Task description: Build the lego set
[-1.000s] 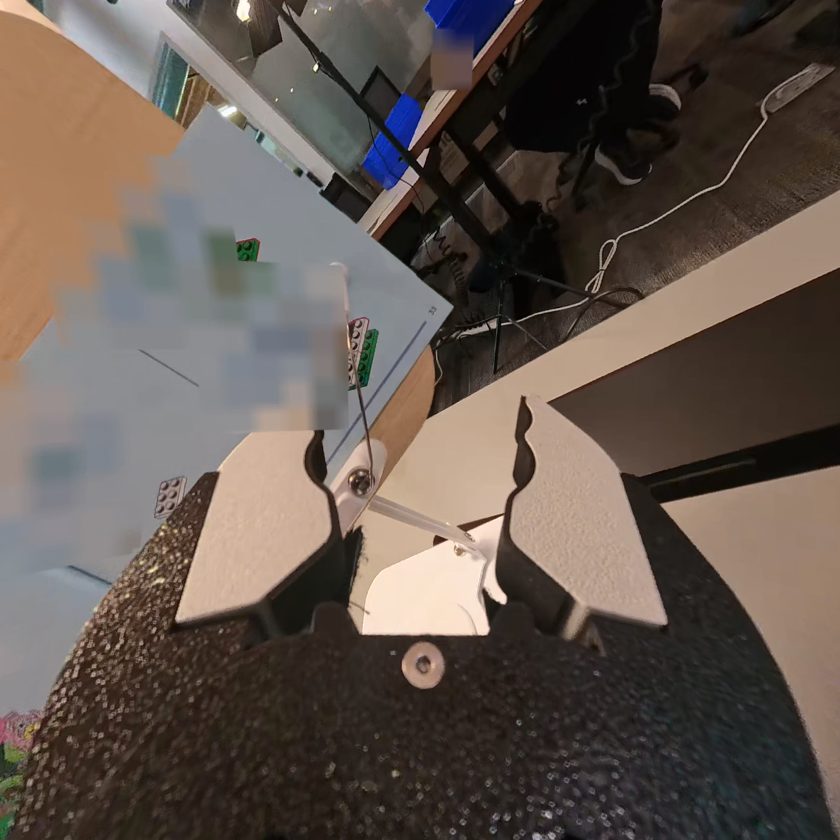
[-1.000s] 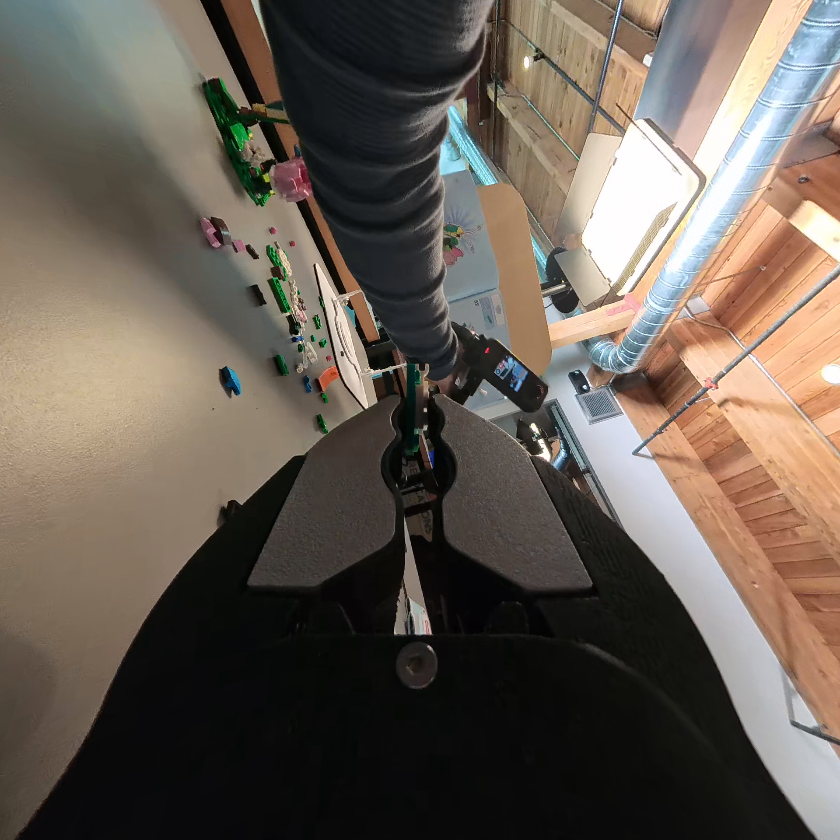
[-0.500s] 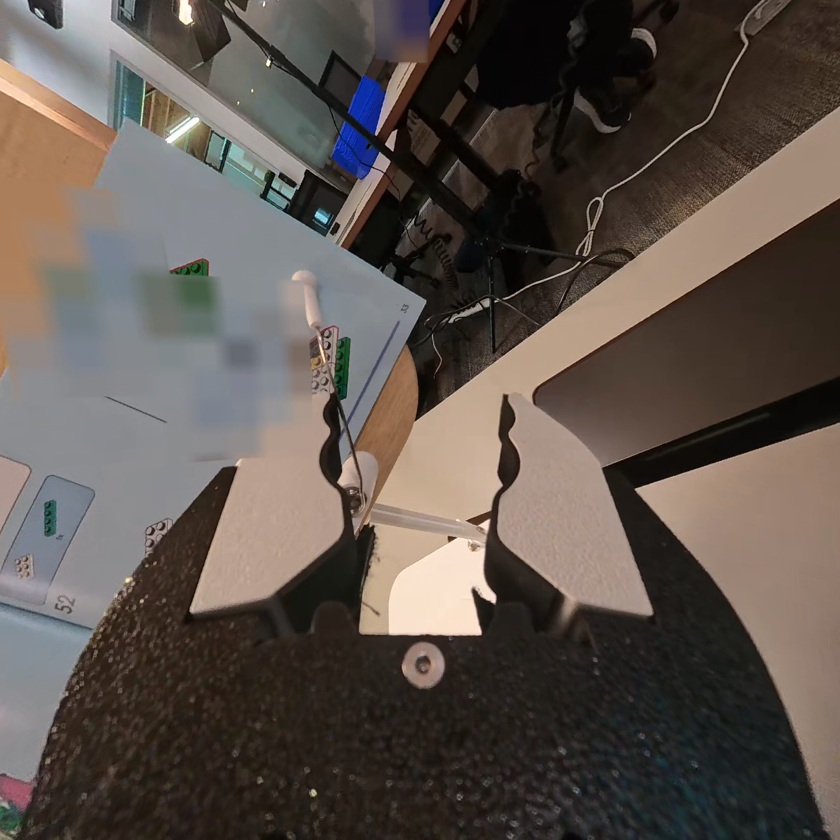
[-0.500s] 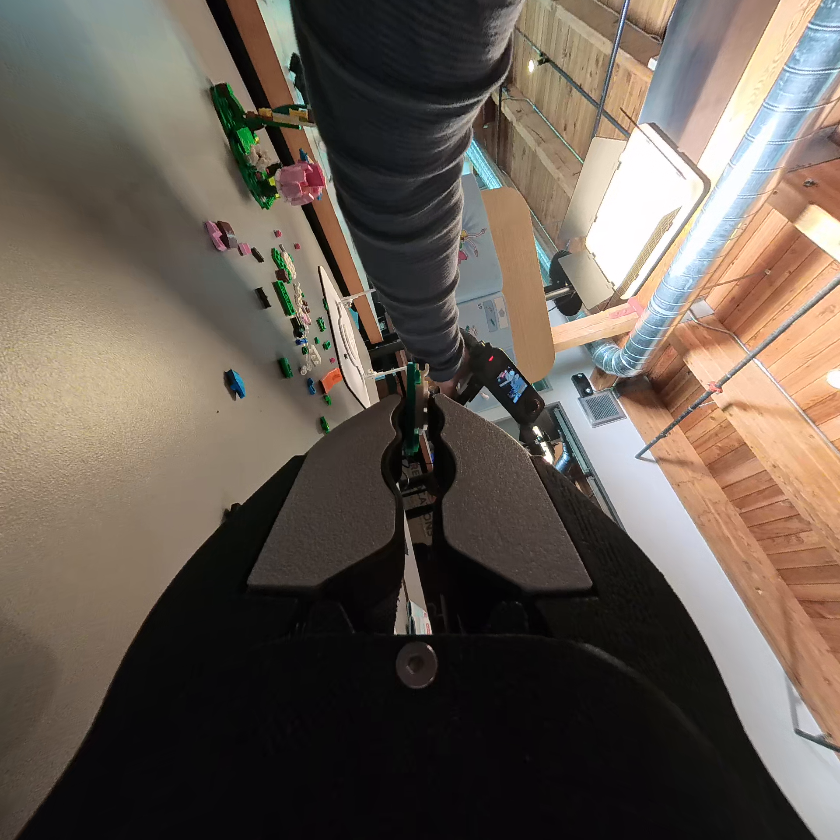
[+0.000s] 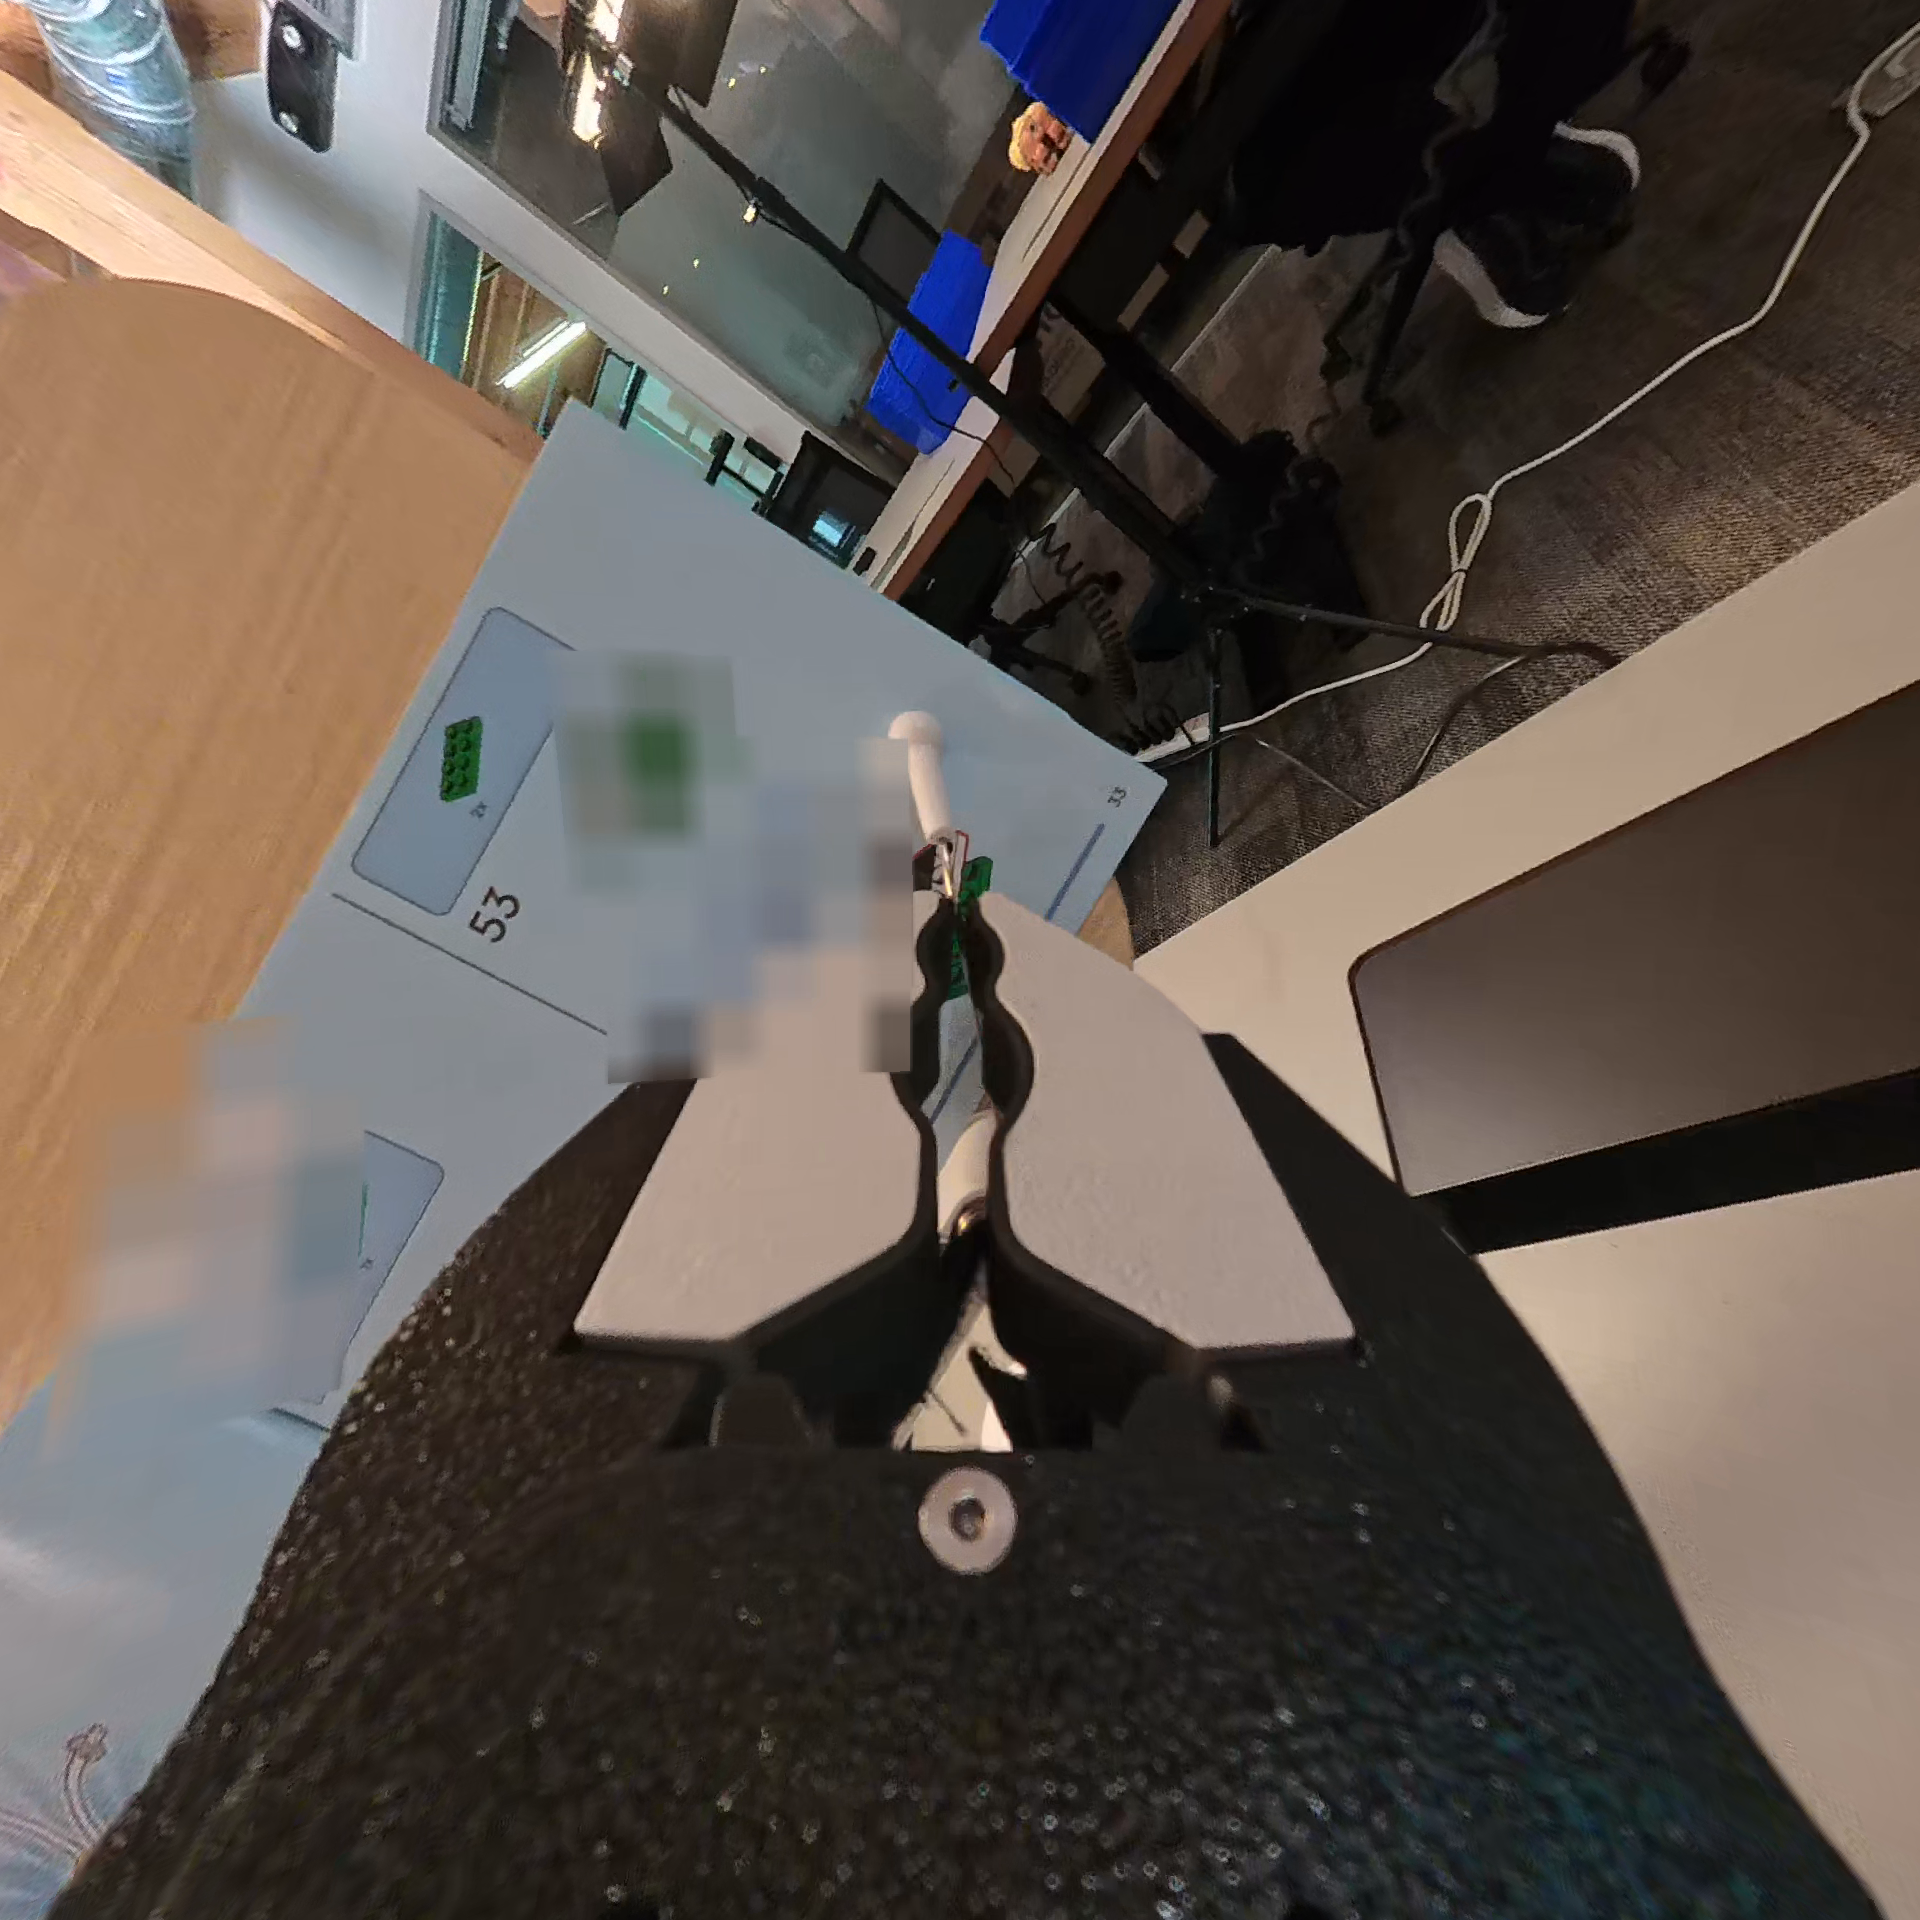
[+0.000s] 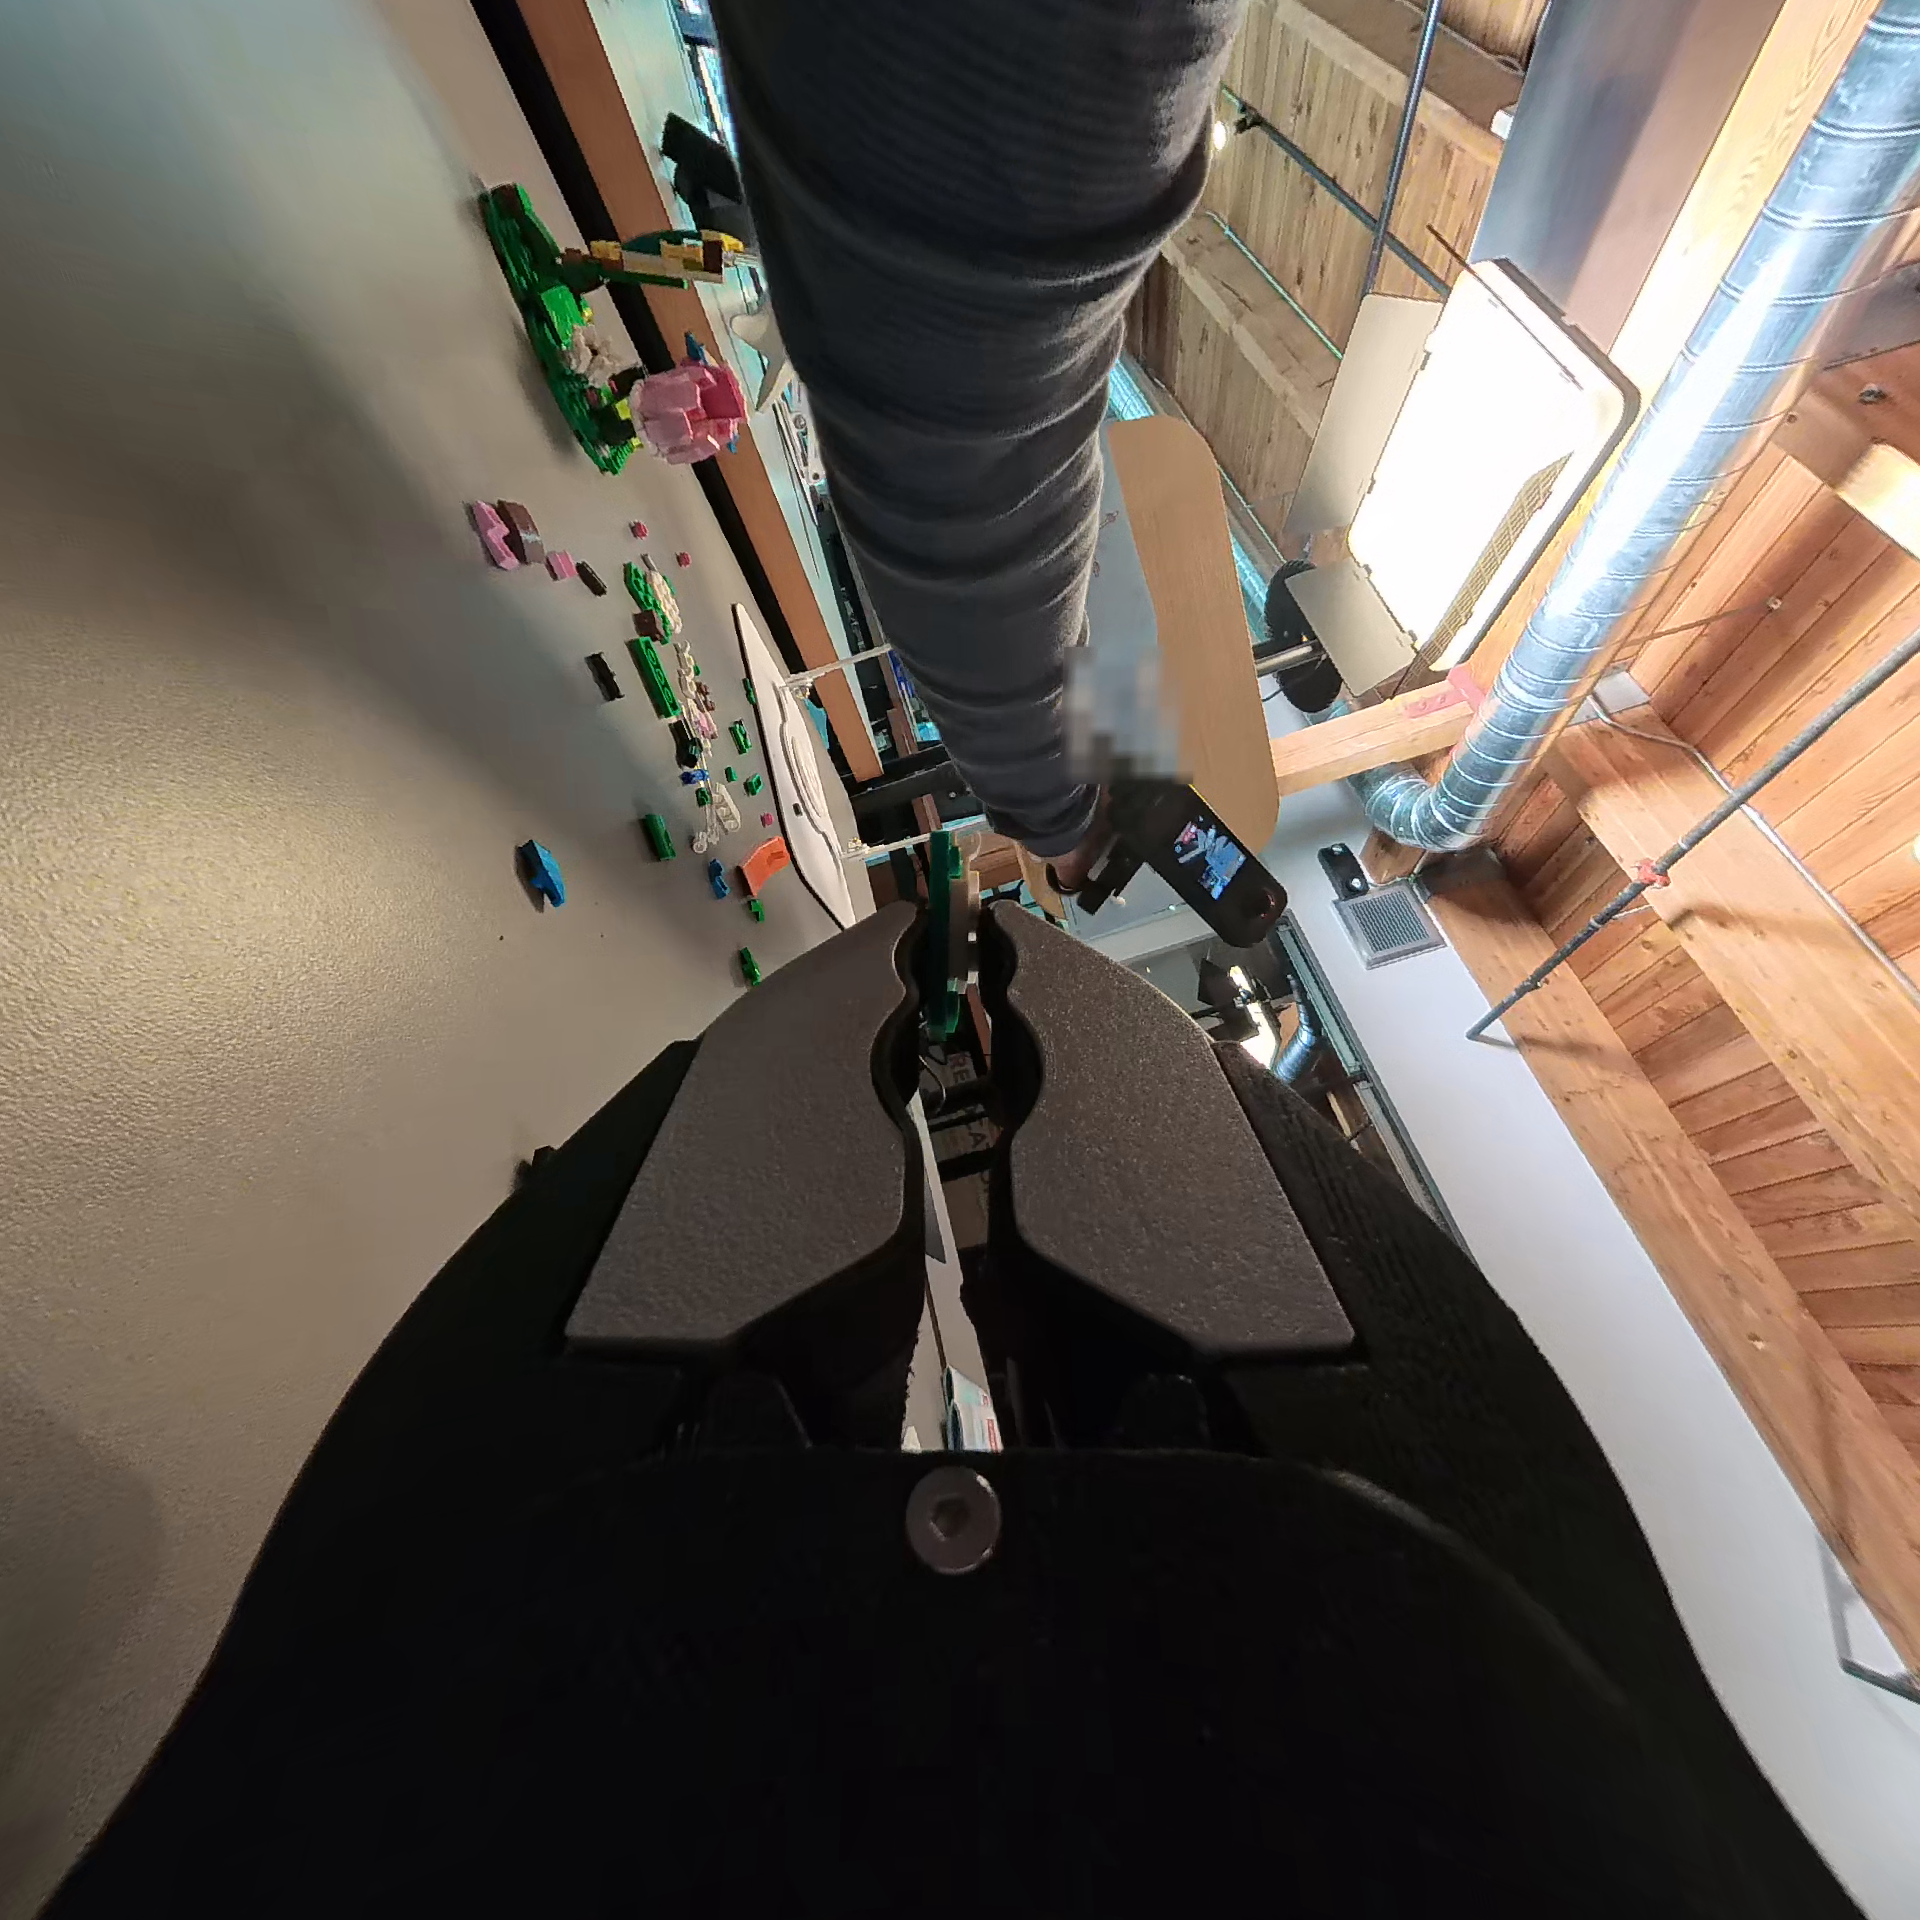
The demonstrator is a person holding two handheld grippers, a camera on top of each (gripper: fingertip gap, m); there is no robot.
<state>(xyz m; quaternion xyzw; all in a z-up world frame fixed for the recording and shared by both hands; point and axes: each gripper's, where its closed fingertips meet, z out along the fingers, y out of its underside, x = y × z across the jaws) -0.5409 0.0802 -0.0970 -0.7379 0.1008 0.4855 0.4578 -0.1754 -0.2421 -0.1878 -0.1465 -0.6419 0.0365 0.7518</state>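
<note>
My left gripper (image 5: 951,920) is shut around the thin white clip arm (image 5: 928,800) of the book stand, which lies across the open instruction booklet (image 5: 665,582). My right gripper (image 6: 951,920) is shut on a small green Lego assembly (image 6: 943,914) with pale plates on one side, held in the air off the table. The part-built green model with a pink flower (image 6: 681,410) stands far off on the grey table (image 6: 260,727). Loose green, pink, blue and orange pieces (image 6: 665,686) lie between it and my right gripper.
The booklet leans on a wooden board (image 5: 208,644). The stand's white base plate (image 6: 800,769) lies by the loose pieces. A person's dark-sleeved arm (image 6: 966,416) reaches across the right wrist view, holding the other gripper's handle (image 6: 1195,862). Floor cables (image 5: 1558,436) and desks are beyond the table edge.
My left gripper has closed from wide open onto the stand's white clip arm and moved up toward the booklet. My right gripper has stayed shut on the green assembly, almost unmoved.
</note>
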